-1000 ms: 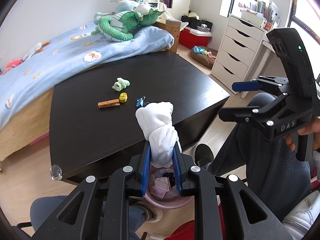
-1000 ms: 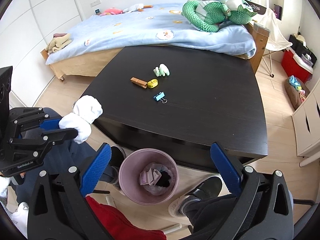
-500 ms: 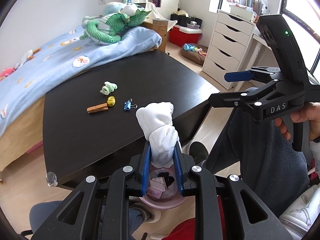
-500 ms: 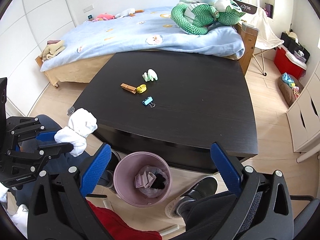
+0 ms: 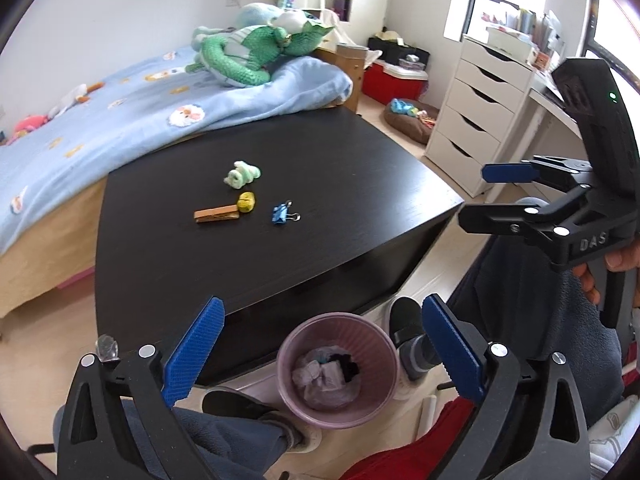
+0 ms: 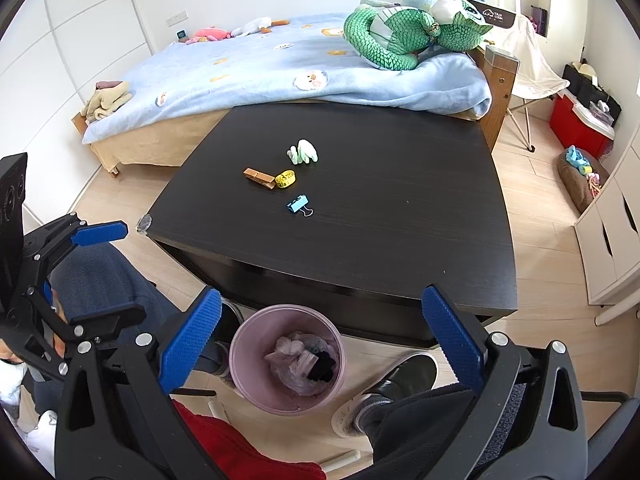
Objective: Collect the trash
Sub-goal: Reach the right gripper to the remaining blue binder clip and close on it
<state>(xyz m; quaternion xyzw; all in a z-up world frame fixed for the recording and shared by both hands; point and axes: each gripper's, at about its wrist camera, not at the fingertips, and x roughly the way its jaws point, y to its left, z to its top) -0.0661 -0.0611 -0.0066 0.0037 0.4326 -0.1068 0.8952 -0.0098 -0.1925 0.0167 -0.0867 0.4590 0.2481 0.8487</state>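
1. Your left tongs (image 5: 320,344) have just sprung wide apart, and nothing sits between the blue pads now; they hang directly above the pink bin (image 5: 338,368).
2. Your right tongs (image 6: 320,340) also stand wide apart and empty, above the same bin (image 6: 286,358) as seen from the right wrist.
3. The bin stands on the floor just off the near edge of the dark surface (image 5: 340,184), between your shoes, and holds crumpled pale paper and something black.
4. On the surface lie four small things close together: a pale green wad (image 5: 242,174), a wooden clothespin (image 5: 216,214), a yellow tape roll (image 5: 246,201) touching the clothespin's end, and a blue binder clip (image 5: 282,214) just beside them.
5. Behind the surface stands a bed (image 6: 280,64) with a green plush dragon (image 6: 400,38) on the blue cover.
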